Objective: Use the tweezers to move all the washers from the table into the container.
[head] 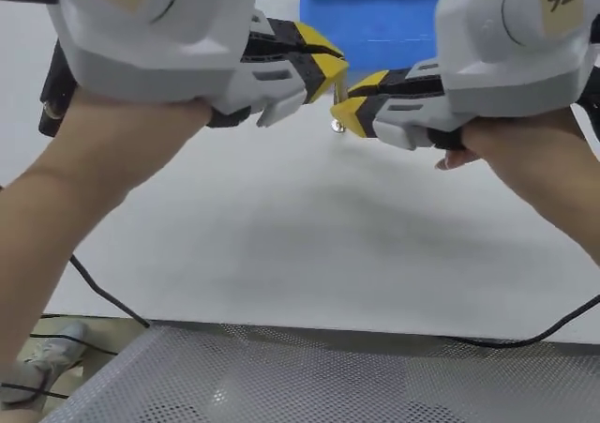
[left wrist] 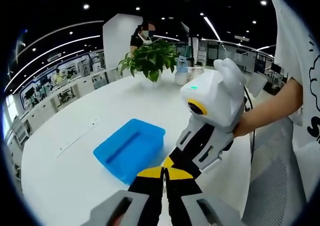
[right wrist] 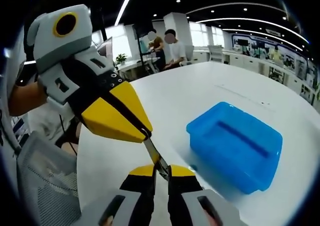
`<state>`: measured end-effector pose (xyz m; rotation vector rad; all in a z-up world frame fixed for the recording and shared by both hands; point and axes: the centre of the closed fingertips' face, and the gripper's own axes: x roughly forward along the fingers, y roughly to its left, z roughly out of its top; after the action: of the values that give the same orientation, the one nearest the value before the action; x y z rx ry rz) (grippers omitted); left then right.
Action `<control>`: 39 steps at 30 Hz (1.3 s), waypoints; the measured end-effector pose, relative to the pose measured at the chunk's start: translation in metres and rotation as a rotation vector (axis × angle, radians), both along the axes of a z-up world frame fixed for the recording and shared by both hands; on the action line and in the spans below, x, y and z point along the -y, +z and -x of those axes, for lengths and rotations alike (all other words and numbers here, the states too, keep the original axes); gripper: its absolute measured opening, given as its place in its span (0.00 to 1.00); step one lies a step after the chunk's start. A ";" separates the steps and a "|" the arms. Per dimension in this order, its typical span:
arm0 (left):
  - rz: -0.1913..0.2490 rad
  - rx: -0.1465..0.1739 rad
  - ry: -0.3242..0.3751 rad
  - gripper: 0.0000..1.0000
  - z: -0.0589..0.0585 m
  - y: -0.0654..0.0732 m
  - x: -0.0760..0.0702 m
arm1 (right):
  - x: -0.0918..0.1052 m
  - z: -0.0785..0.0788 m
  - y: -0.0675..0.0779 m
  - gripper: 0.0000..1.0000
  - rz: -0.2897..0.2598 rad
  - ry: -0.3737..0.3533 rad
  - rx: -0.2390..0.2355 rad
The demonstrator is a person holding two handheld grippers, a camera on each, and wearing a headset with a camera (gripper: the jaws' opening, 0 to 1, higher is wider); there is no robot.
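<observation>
Slim silver metal tweezers (right wrist: 156,158) run slantwise at lower centre of the right gripper view, bridging the two tools. Their upper end is pinched in the pressed-together yellow-tipped jaws of the left tool (right wrist: 142,133), which reaches in from the upper left. Their lower end sits between the nearly closed jaws of the right tool (right wrist: 162,172) and looks clamped there. In the head view the left tool (head: 323,65) and right tool (head: 361,97) meet tip to tip at upper centre, above the white worktop (head: 309,235). A small shiny speck (head: 337,126) sits just under the right tool's tip, too small to tell whether it is a washer or the tweezers' end. The shallow blue plastic rectangular container (head: 375,15) lies on the worktop at the top edge, just beyond the tips. A grey perforated metal panel (head: 328,376) fills the bottom of the frame.
</observation>
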<state>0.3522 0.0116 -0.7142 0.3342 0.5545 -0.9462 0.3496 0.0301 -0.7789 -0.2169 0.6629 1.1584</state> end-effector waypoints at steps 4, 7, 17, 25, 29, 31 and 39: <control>-0.027 0.026 -0.025 0.00 0.003 0.004 0.004 | 0.003 -0.001 0.004 0.04 0.018 -0.001 0.037; -0.023 0.048 -0.030 0.00 0.001 0.017 0.005 | 0.002 -0.005 0.017 0.04 0.005 -0.007 0.061; -0.015 0.151 -0.024 0.00 -0.012 0.053 0.003 | -0.003 -0.021 0.056 0.04 -0.025 -0.015 0.159; -0.025 0.212 0.004 0.00 -0.026 0.065 -0.001 | -0.010 -0.041 0.067 0.04 -0.035 -0.017 0.217; -0.030 0.227 0.022 0.00 -0.039 0.062 -0.003 | -0.013 -0.053 0.064 0.03 -0.034 -0.027 0.230; -0.035 0.231 0.027 0.00 -0.045 0.059 -0.004 | -0.014 -0.059 0.062 0.03 -0.036 -0.034 0.229; -0.045 0.222 0.068 0.00 -0.066 0.038 -0.009 | -0.021 -0.079 0.039 0.03 -0.010 -0.049 0.213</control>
<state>0.4180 0.0210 -0.6764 0.4517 0.3820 -0.8193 0.4282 0.0509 -0.7397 -0.3098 0.4718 1.0739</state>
